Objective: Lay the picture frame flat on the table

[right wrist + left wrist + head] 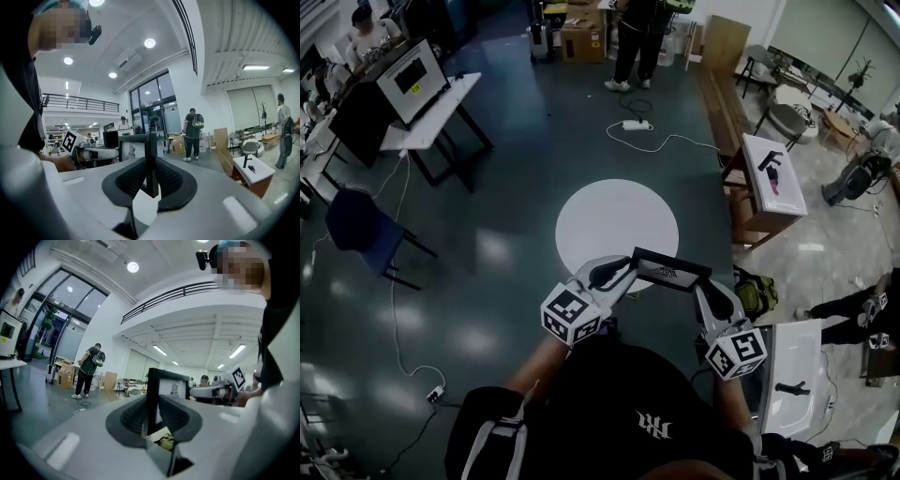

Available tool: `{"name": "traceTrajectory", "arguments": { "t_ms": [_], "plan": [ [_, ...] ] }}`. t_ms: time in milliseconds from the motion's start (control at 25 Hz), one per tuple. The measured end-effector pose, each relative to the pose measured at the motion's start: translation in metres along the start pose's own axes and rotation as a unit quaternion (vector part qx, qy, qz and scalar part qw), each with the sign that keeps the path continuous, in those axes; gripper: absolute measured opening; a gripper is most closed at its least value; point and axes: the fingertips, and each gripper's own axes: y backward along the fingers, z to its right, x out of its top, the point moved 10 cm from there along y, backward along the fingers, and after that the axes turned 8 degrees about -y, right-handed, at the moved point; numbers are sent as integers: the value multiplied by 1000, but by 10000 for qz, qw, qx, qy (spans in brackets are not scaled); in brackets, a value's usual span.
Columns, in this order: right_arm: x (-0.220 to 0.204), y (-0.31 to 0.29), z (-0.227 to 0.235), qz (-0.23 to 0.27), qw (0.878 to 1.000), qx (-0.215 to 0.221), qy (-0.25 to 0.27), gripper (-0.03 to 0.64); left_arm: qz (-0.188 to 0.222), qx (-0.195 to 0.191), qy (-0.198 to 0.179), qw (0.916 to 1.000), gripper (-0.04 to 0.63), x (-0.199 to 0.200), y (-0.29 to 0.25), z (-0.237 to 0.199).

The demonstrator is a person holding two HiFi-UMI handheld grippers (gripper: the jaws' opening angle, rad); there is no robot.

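Right gripper (pixel 151 180) seen from behind, dark jaws closed on the near upright edge of a black picture frame (pixel 136 151), left gripper (pixel 110 153) meeting the frame's far edge, person (pixel 192 133) standing beyond, white table (pixel 255 171) at right.

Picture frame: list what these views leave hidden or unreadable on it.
- Head view: the drawing in the picture frame is too small to make out.
- Left gripper view: the left tool covers the frame's lower part.
- Right gripper view: the right tool hides its lower part.
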Motion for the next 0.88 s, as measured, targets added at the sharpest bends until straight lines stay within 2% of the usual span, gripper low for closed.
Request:
{"name": "traceTrajectory", "arguments": {
  "t_ms": [200,440,640,880],
  "plan": [
    [8,-40,20,-16,9999,138,14,51,-9,156,50,9999,77,-4,-21,-33],
    [11,-77,49,-157,9993,334,3,51,-106,337,173,9992,75,-15,-38,-52],
    [17,-125,77,-388,9933,1092,24,51,-225,1113,309,9931,75,-20,-43,-63],
    [36,-200,99,-654,9754,2102,89,51,-283,2158,424,9751,75,-13,-47,-84]
  ]
}}
